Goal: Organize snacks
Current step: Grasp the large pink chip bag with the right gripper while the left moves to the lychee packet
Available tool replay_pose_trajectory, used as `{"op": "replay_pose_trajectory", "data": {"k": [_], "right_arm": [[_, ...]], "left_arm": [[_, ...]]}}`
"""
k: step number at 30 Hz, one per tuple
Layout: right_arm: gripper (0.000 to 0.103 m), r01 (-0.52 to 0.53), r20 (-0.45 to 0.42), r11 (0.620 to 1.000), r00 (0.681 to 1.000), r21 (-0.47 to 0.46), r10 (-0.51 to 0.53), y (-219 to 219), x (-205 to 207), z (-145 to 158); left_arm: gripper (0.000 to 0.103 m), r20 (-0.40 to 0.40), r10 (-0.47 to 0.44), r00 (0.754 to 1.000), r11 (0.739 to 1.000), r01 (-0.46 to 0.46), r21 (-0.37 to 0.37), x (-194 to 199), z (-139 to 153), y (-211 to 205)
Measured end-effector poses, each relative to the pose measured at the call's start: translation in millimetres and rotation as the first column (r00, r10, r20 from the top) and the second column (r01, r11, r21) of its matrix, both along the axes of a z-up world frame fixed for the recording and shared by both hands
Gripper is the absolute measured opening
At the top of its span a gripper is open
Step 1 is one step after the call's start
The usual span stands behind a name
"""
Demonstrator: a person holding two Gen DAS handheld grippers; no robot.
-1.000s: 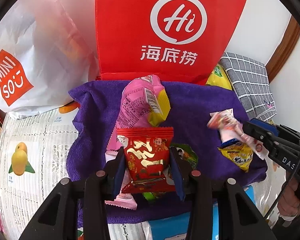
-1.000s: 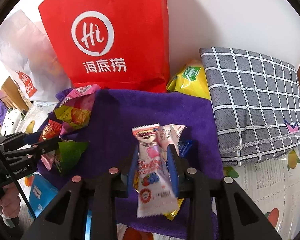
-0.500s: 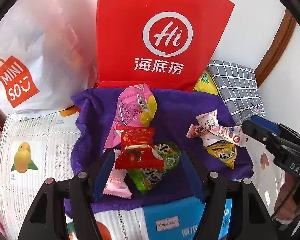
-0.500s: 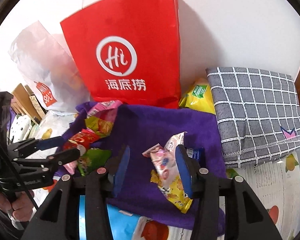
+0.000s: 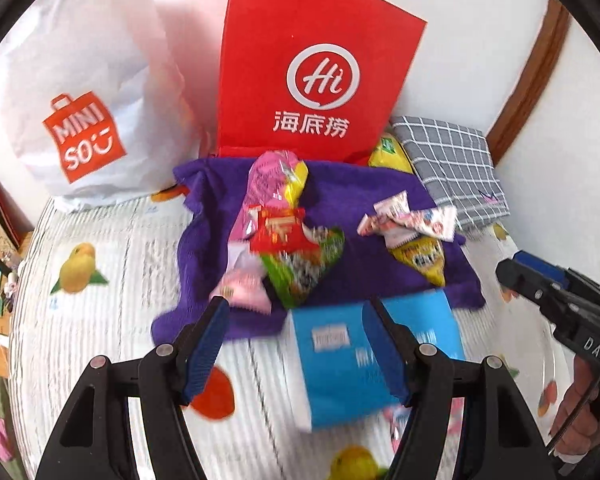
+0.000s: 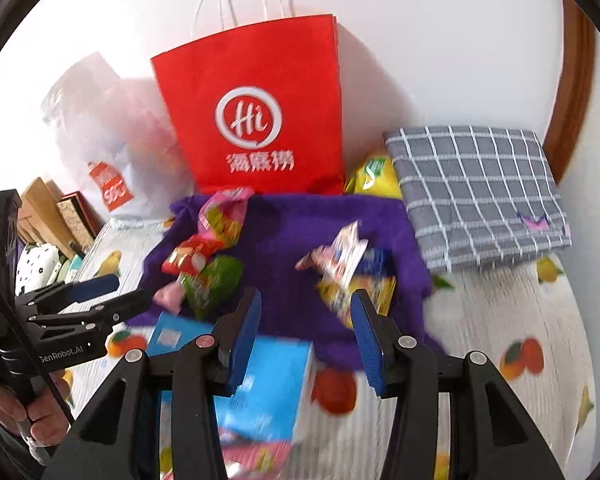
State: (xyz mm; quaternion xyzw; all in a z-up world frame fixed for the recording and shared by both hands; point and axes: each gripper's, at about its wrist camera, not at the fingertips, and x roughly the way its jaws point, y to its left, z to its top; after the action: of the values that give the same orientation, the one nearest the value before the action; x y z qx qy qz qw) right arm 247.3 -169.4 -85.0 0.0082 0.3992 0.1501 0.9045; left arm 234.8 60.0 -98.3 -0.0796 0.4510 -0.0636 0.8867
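left gripper (image 5: pixel 296 344): jaws apart, nothing held | right gripper (image 6: pixel 306 328): jaws apart, nothing held | purple towel (image 5: pixel 340 184): two snack piles, red packet (image 5: pixel 280 234) pile left, white packet (image 5: pixel 412 220) pile right | blue box (image 5: pixel 340 360) near towel's front edge

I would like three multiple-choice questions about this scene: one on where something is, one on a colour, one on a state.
1. Where does the red paper bag stand?
A. behind the purple towel
B. on the checked cushion
C. inside the white bag

2. What colour is the box nearest the grippers?
A. green
B. blue
C. black

3. How are the jaws of the left gripper?
A. shut on a red packet
B. shut on the box
C. open, holding nothing

Answers: 1 A, it rises at the towel's far edge. 2 B, its faces are bright blue. 3 C, the pads stand apart; the red packet lies on the towel.
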Motion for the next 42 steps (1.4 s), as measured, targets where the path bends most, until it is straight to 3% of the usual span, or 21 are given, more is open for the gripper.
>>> {"op": "replay_pose_trajectory", "data": {"k": [6,13,21,26,34,37,42], "right_arm": [[0.047,0.027,-0.03,0.999,0.999,-0.025,-0.028,7.8,-45.4,-11.6],[0.047,0.054,-0.065,0.998,0.996,0.016,-0.053,8.2,-91.1,-30.6],[0.047,0.009,-0.107,1.0,0.994,0.018,-0.007,21.5,-119.8,-60.1],[0.05,-0.001,-0.119,1.0,0.993,-0.02,-0.001,32.9,-122.3,-78.4],[0.071,0.027,-0.067,0.992,0.997,-0.122,-0.036,39.0,-103.1,-92.4],[0.071,0.038,-0.08,0.984,0.995,-0.173,-0.053,41.1,-90.5,-104.4],[0.071,0.047,-0.111,0.991,0.992,-0.125,-0.061,31.5,-73.5,-118.6]], "left_arm": [[0.067,-0.023,-0.024,0.999,1.0,0.024,-0.005,-36.9,-5.1,3.5],[0.067,-0.02,-0.039,0.999,0.999,0.039,0.008,-74.3,-6.0,7.8],[0.067,-0.02,-0.01,1.0,1.0,0.01,-0.006,-99.6,-9.3,20.8],[0.067,-0.017,-0.019,1.0,1.0,0.019,0.003,-113.0,-13.8,23.0],[0.067,-0.031,-0.01,0.999,1.0,0.01,0.001,-118.6,-22.0,28.1],[0.067,-0.033,-0.01,0.999,1.0,0.01,0.0,-117.9,-23.8,29.1],[0.067,-0.036,-0.009,0.999,1.0,0.009,0.002,-116.1,-26.4,26.9]]}}
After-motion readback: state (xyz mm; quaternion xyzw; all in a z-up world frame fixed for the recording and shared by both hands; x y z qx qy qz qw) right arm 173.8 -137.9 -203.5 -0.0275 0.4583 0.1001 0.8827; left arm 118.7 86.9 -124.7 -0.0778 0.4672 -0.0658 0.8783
